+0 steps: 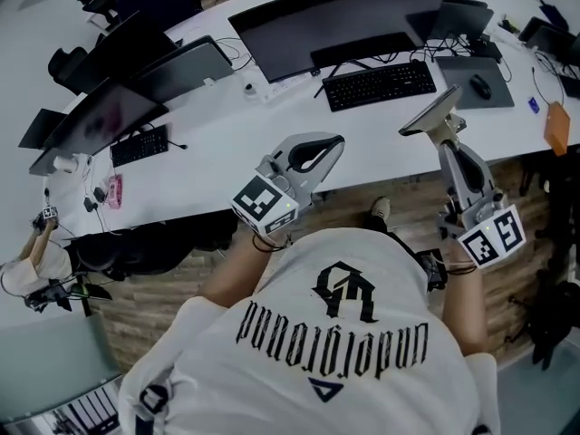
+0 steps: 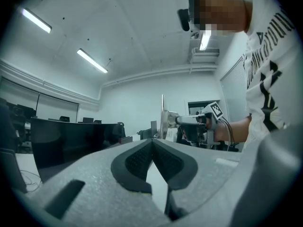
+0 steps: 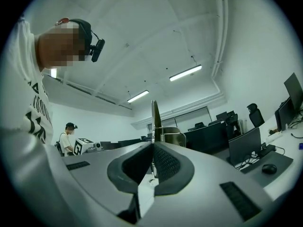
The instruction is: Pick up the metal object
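Seen at two o'clock, over the desk (image 1: 227,143) edge: metal object (image 1: 433,116) pinched edge-on in the fully closed right claw (image 1: 444,140), left claw (image 1: 333,145) shut, empty, at its nine o'clock; best gripped firmly, lifted steadily.

The head view looks steeply down over the person's shoulders (image 1: 217,324) onto the white bench (image 1: 227,143). Each tool view sits close behind its own jaws, tilted up toward the ceiling (image 3: 156,32). The left tool view faces sideways onto the right tool (image 2: 169,119), shared with the head view.
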A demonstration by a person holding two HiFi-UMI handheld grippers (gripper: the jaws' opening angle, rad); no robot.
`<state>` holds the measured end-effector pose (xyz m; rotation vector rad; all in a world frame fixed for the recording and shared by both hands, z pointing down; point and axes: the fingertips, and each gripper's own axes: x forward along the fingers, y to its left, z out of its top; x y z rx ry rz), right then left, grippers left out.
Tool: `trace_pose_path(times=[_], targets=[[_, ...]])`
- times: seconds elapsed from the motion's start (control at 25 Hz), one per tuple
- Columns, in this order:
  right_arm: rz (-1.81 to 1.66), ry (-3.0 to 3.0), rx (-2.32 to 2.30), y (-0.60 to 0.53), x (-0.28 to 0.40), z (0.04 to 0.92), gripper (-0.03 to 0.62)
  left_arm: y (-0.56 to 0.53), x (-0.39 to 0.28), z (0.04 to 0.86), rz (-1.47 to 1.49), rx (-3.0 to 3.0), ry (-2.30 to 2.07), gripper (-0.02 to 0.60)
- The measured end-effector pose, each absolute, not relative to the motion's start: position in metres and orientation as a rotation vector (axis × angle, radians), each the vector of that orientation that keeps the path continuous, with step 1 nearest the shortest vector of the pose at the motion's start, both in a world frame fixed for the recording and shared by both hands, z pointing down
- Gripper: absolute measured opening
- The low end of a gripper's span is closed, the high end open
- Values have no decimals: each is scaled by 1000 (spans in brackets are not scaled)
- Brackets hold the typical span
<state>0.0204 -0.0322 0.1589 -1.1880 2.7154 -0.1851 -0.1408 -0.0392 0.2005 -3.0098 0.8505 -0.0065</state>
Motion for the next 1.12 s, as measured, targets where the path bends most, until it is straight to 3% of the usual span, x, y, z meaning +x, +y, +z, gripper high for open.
trace_pose_path(times=[0.72, 1.12], targets=[[-175, 2751, -1266, 53, 33, 166, 17, 28, -118, 202, 42, -3068, 791, 15], [-198, 2777, -1200, 99, 86, 175, 17, 79, -57, 208, 7, -3074, 843, 14]])
